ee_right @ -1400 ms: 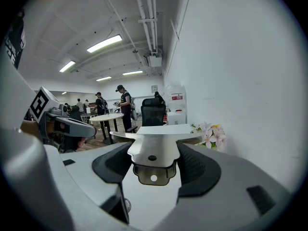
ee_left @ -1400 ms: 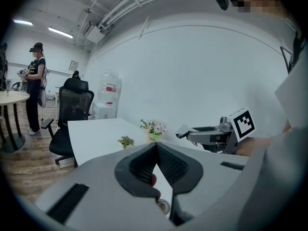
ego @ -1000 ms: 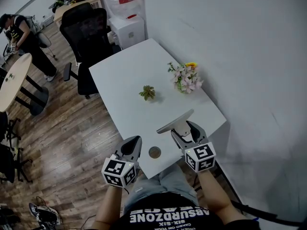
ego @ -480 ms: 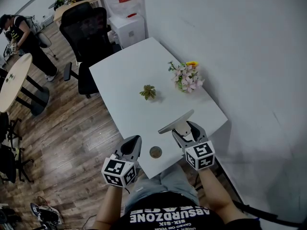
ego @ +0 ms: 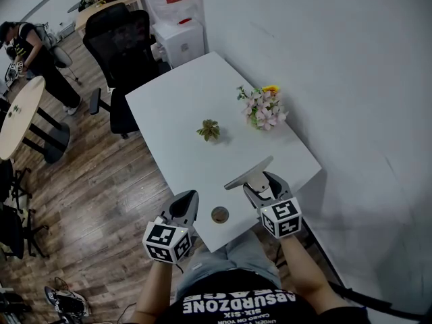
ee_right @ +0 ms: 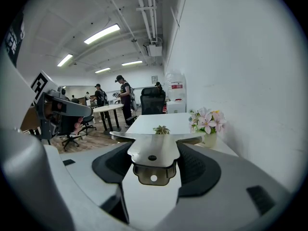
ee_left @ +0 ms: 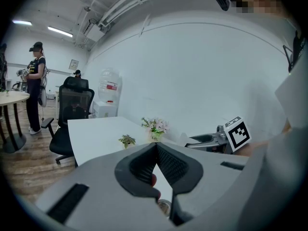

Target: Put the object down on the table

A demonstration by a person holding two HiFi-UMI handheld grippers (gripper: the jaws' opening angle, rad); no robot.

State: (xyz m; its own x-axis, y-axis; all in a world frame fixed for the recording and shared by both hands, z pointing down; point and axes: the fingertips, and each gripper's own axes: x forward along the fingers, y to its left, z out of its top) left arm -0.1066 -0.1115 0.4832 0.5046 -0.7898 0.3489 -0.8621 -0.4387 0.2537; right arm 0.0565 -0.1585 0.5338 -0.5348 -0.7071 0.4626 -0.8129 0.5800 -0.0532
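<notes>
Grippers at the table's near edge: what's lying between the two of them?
In the head view, a small round brown disc lies on the white table between the shut left gripper and the right gripper, which grips a flat metal tool.

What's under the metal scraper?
Only white table shows below the scraper, held by the right gripper. The spot right under its blade is covered.

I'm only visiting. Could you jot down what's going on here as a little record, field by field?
Right gripper: shut on a flat metal tool, held over the white table
Left gripper: shut, empty, by the table's near edge
On the table: round disc, small green plant, pink flowers
Task state: tool gripped, not released
</notes>
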